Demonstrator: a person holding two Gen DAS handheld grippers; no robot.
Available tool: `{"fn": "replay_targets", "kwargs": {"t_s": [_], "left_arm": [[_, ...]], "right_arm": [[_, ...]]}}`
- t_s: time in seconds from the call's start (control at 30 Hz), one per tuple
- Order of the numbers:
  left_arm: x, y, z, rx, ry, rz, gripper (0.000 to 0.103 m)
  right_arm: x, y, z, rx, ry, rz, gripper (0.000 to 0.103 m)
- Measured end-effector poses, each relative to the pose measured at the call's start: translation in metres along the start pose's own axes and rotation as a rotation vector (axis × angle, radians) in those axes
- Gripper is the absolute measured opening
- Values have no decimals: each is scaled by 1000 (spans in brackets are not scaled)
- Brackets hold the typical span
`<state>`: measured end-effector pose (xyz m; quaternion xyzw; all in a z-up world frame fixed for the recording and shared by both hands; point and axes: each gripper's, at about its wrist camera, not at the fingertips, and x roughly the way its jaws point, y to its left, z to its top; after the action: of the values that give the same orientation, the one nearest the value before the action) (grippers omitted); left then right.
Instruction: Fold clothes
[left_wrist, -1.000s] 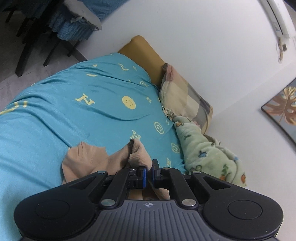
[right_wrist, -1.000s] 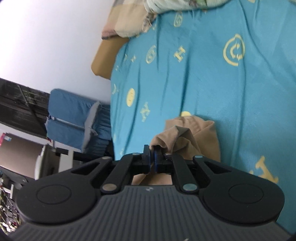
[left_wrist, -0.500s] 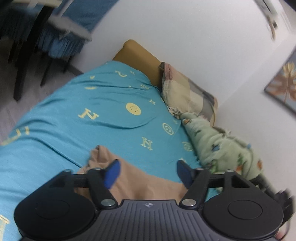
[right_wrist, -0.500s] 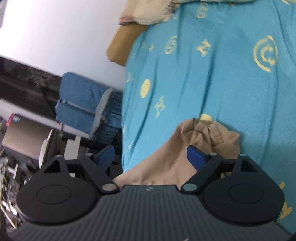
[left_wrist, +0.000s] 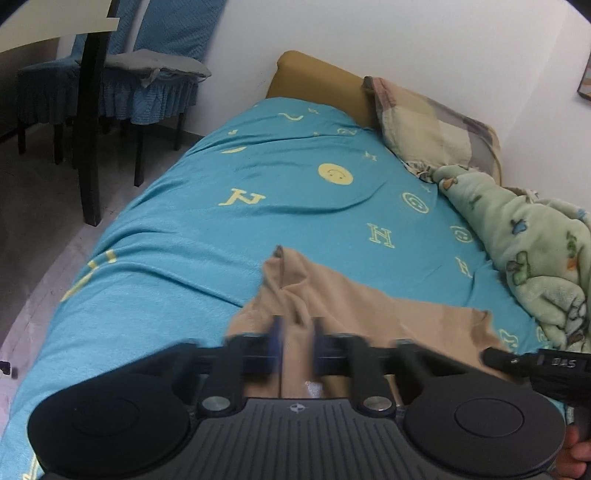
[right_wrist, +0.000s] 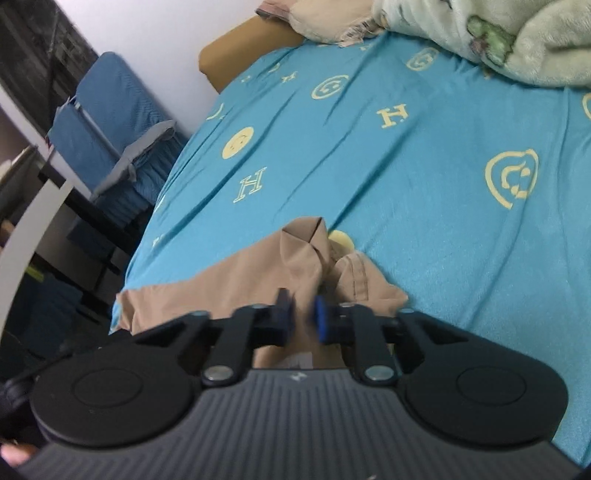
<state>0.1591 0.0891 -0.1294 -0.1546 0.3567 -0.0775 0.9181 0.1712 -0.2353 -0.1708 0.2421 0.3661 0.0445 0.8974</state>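
Two tools hang over a tan garment (left_wrist: 354, 306) lying on the blue bed (left_wrist: 192, 240), near its front edge. The left tool (left_wrist: 297, 345) and right tool (right_wrist: 303, 314) each show a narrow gap with cloth between the pads (both blurred, so a real grip cannot be told). The step seems to be a new grasp for the next fold; it needs a firm pinch on an edge. The garment's near part is hidden behind the tools.

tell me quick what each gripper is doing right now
Left gripper: partly open over the tan garment, gripping nothing.
Right gripper: partly open over the same garment, gripping nothing.
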Motion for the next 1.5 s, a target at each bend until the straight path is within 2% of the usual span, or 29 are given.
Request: {"fn": "replay_targets", "kwargs": {"t_s": [0.13, 0.2, 0.27, 0.37, 0.43, 0.5, 0.53, 0.57, 0.6, 0.63, 0.7, 0.77, 0.8, 0.83, 0.93, 1.07, 1.33, 1.4, 1.5], "left_arm": [[-26, -8, 10, 25, -144, -66, 4], [-32, -15, 14, 47, -190, -73, 4], [-28, -17, 15, 71, -181, -67, 5], [-18, -16, 11, 78, -117, -52, 8], [-16, -16, 8, 72, -90, -37, 18], [-21, -19, 7, 83, -106, -35, 56], [-23, -25, 5, 111, -113, -36, 60], [-25, -30, 3, 139, -120, -37, 60], [-27, -35, 1, 167, -127, -38, 60], [-26, -40, -1, 187, -121, -37, 60], [-16, -45, -6, 194, -71, -29, 55], [-11, -42, -12, 178, -45, -25, 55], [-8, -41, -14, 175, -35, -17, 55], [-4, -40, -15, 175, -20, -1, 55], [9, -30, -18, 159, 32, 32, 52], [11, -25, -20, 164, 35, 42, 51], [-45, -48, -33, 188, 5, -5, 54], [-54, -56, -43, 206, 30, 0, 54], [-53, -64, -58, 221, 103, 27, 54]], "right_arm": [[-23, 10, 5, -31, -118, -6, 6], [-29, 15, 7, -74, -172, -38, 6], [-27, 18, 8, -117, -199, -89, 6], [-15, 11, 8, -78, -138, -113, 8], [-12, 8, 8, -59, -113, -123, 10], [-15, 13, 10, -77, -133, -144, 26], [-18, 18, 10, -97, -153, -142, 55], [-21, 23, 7, -119, -183, -126, 78], [-25, 28, 4, -143, -217, -103, 80], [-26, 32, 1, -171, -238, -83, 77], [-23, 42, -1, -242, -221, -71, 72], [-13, 43, -3, -252, -161, -47, 30], [-7, 40, -4, -242, -129, -37, 28], [0, 38, -6, -232, -98, -27, 28], [20, 35, -14, -274, -33, -67, 27], [26, 37, -15, -280, -35, -79, 28], [-29, 60, -29, -288, -51, -88, 31], [-46, 65, -36, -279, -46, -84, 31], [-52, 67, -52, -294, -11, -125, 31]]}}
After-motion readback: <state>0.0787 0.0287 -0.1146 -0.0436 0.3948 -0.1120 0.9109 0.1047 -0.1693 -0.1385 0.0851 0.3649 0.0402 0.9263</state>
